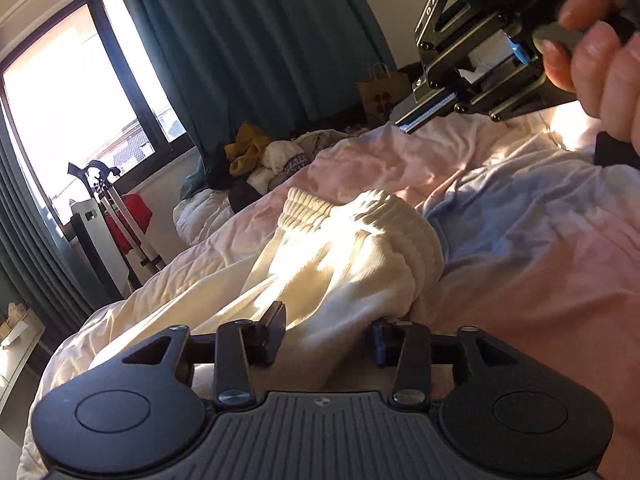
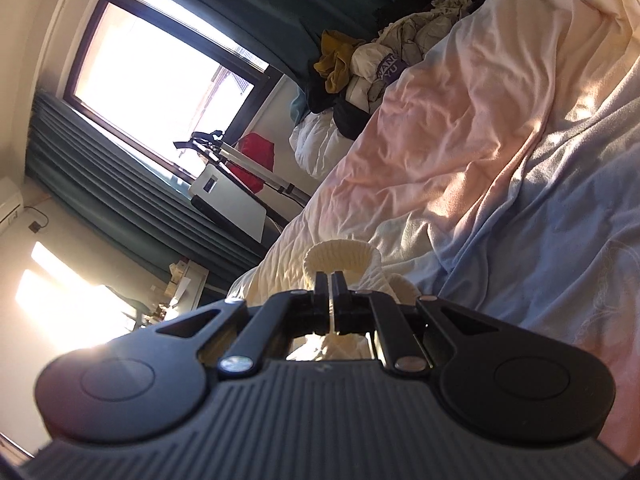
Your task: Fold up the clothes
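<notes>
Lying crumpled, cream ribbed-cuff garment (image 1: 340, 248) on wrinkled duvet (image 1: 520, 240).

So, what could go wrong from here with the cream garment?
1. The left gripper is open, with the cream garment bunched between its fingers: closing may catch several layers.
2. The right gripper is shut beside the ribbed cuff; pulling could also drag the rumpled duvet.

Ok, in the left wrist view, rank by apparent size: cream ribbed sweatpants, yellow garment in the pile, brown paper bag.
1. Cream ribbed sweatpants, largest, though nearest the camera.
2. Yellow garment and brown paper bag look alike; unranked.
</notes>
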